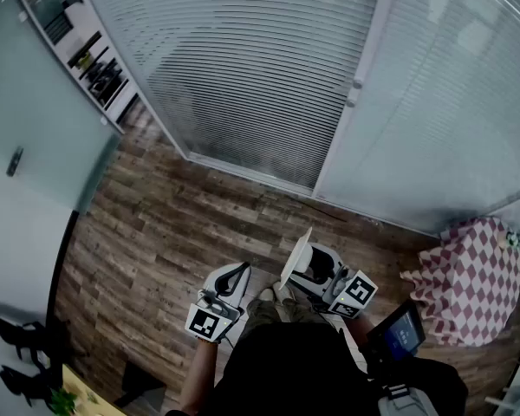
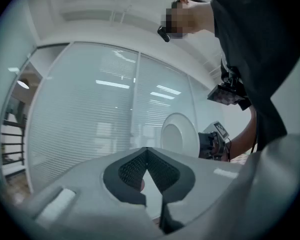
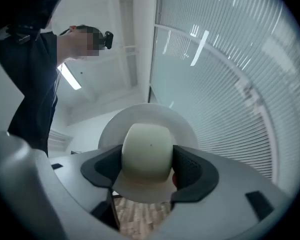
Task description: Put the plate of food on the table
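Step in hand: carrying. The person stands on the wooden floor (image 1: 182, 224) with the plate of food (image 1: 295, 254) held up in front of the body, not over any table.
Right gripper (image 1: 310, 265): its jaws are set wide and clamped on the plate of food. In the right gripper view the pads sit either side of a pale rounded lump (image 3: 147, 151), with the white rim behind and below it.
Plate's attitude: tipped almost on edge, far from level.
Left gripper (image 1: 240, 269): jaws brought together tip to tip with nothing between them. It is held near the other one and looks idle.
Likely goal: the table with the red-and-white checked cloth (image 1: 468, 276), well off to the person's right.
Next move calls for: a turn and a few steps right, I'd judge, then levelling the plate, lowering it flat onto the cloth, and only then easing the jaws off.
Around: glass walls with blinds (image 1: 243, 68), a shelf unit (image 1: 91, 59) far left, a yellow surface with a small plant (image 1: 65, 399) at the person's back left.
In the way: a dark device with a lit screen (image 1: 399, 329) at the person's right hip, on the side the plate must swing past. I see nothing on the floor between.
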